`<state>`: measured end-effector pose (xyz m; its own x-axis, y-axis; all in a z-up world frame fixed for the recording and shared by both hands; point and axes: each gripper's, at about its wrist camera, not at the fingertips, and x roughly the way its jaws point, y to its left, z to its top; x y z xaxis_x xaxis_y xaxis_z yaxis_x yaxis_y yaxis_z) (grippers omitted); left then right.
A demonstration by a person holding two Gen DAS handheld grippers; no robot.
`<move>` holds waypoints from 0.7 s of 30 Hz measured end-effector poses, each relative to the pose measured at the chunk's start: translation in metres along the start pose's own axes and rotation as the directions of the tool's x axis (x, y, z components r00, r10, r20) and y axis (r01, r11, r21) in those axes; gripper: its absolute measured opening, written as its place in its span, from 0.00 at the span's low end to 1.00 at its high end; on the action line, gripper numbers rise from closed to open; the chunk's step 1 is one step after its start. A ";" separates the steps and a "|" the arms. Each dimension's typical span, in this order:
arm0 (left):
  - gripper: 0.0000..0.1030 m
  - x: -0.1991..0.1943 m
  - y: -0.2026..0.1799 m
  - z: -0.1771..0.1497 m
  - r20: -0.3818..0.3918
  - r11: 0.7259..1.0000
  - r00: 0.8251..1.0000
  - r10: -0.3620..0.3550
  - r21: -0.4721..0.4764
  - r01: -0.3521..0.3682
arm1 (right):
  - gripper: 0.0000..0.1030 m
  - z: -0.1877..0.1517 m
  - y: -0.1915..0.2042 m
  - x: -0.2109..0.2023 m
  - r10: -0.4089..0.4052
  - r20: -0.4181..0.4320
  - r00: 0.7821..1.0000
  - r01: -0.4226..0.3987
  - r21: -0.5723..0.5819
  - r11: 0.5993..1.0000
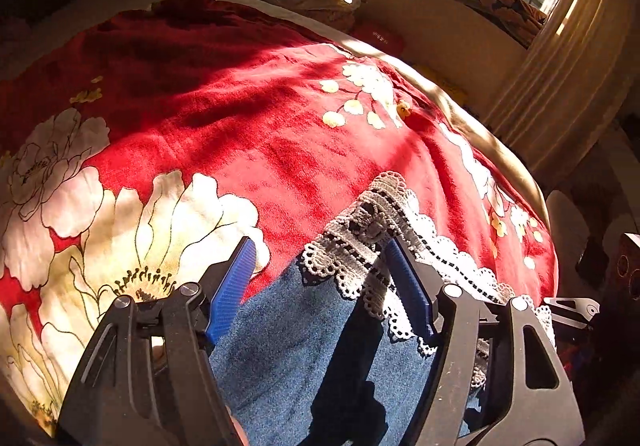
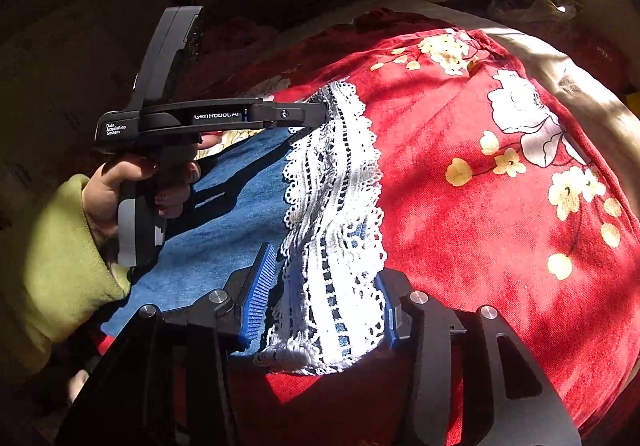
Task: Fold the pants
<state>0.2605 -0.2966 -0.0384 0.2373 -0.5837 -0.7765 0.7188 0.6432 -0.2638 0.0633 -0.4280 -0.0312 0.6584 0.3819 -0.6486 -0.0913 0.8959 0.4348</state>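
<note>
Right gripper (image 2: 324, 302): blue pads set astride white lace hem (image 2: 336, 230) of blue denim pants (image 2: 224, 230), contact unclear. Left gripper (image 1: 320, 270): parted over same hem. Pants laid on red floral bedspread (image 2: 480, 226).

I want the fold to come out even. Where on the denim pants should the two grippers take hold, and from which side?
Probably at the white lace hem of the pants, one gripper near each corner, coming from the denim side over the hem. The edge lies flat on the red bedspread, so the fingers must straddle it.
</note>
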 end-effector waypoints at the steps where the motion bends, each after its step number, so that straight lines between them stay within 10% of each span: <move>1: 0.61 0.005 0.003 0.000 -0.002 1.000 1.000 -0.017 -0.015 0.017 | 0.42 0.000 -0.001 0.003 0.002 -0.003 1.000 -0.002 0.010 1.000; 4: 0.57 0.009 0.005 -0.004 -0.003 0.997 0.998 -0.063 -0.038 0.062 | 0.41 0.001 0.002 0.008 0.020 -0.008 1.000 -0.020 0.000 1.000; 10: 0.15 -0.005 -0.005 -0.007 -0.002 0.996 0.996 -0.088 0.003 0.088 | 0.25 0.010 0.015 0.009 0.064 -0.007 0.998 -0.064 -0.002 0.998; 21: 0.11 -0.092 0.021 -0.030 0.217 0.980 0.961 -0.173 -0.065 0.191 | 0.24 0.026 0.080 -0.015 0.115 0.034 0.993 -0.107 -0.193 0.975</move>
<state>0.2339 -0.2145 0.0103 0.2456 -0.7793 -0.5765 0.7070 0.5509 -0.4435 0.0656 -0.3676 0.0297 0.6684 0.4748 -0.5725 -0.3038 0.8769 0.3725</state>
